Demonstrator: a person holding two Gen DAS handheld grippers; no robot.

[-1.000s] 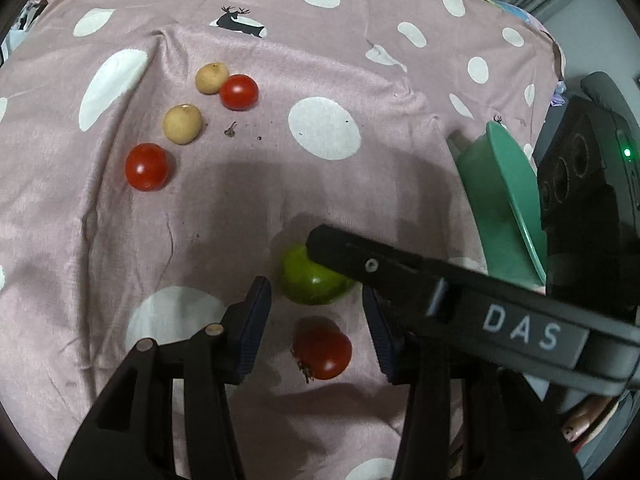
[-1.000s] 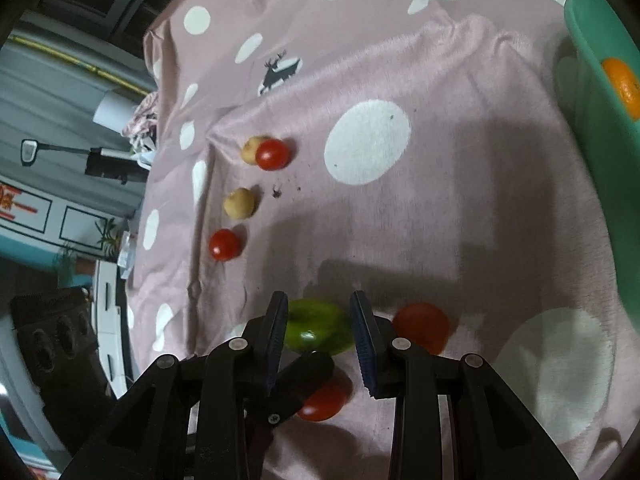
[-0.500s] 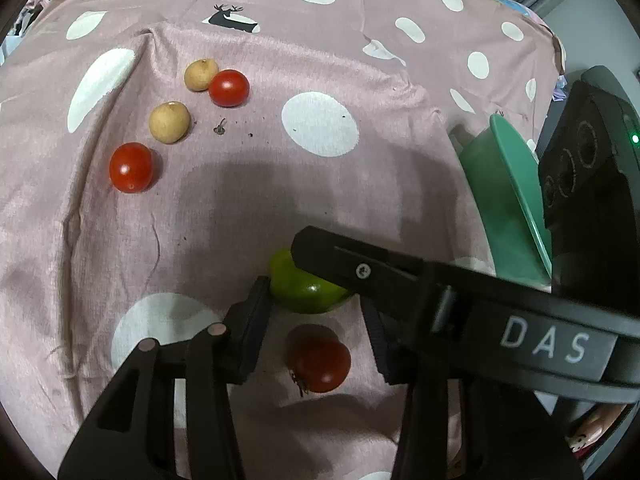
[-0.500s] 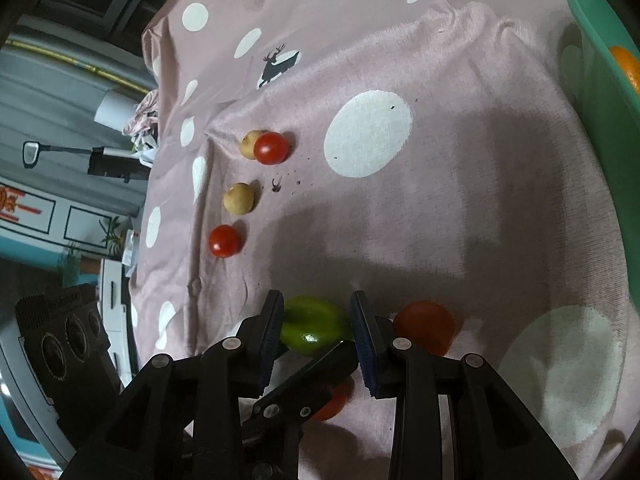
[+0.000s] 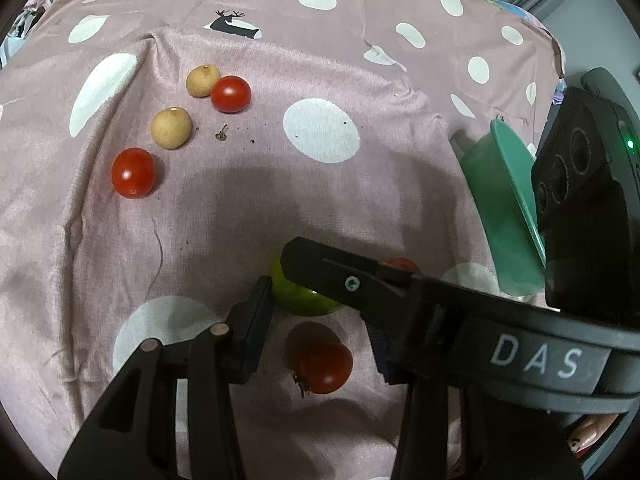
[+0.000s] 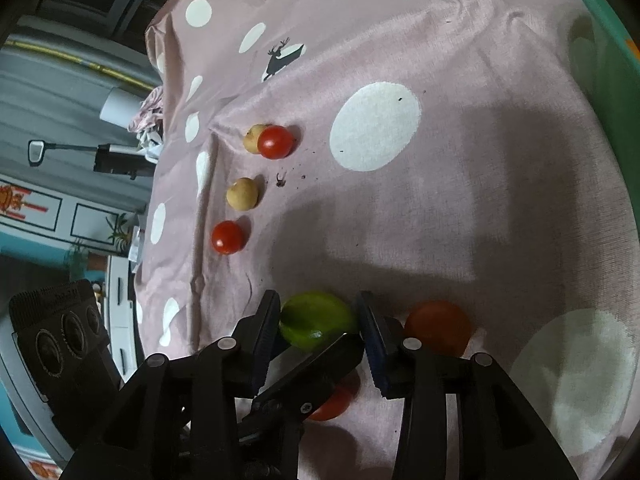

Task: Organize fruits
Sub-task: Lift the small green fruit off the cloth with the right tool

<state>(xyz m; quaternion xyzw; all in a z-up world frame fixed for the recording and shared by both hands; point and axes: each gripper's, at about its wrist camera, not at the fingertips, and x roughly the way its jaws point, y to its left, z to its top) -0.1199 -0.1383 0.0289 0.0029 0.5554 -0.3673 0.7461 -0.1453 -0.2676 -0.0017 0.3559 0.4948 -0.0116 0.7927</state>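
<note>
Right tool has just been easing its jaws apart around the green fruit on the spotted cloth — it could roll into the crossing left tool, narrow and empty over a red tomato. Only the right view shows orange in the green bowl.

Matt woven pink cloth; glossy smooth tomatoes; matt plastic bowl.

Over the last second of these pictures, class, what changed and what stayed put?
The right claw has just been opening; the green fruit sits between its fingers, on the cloth. The left claw, red tomatoes and tan fruits kept their places.
</note>
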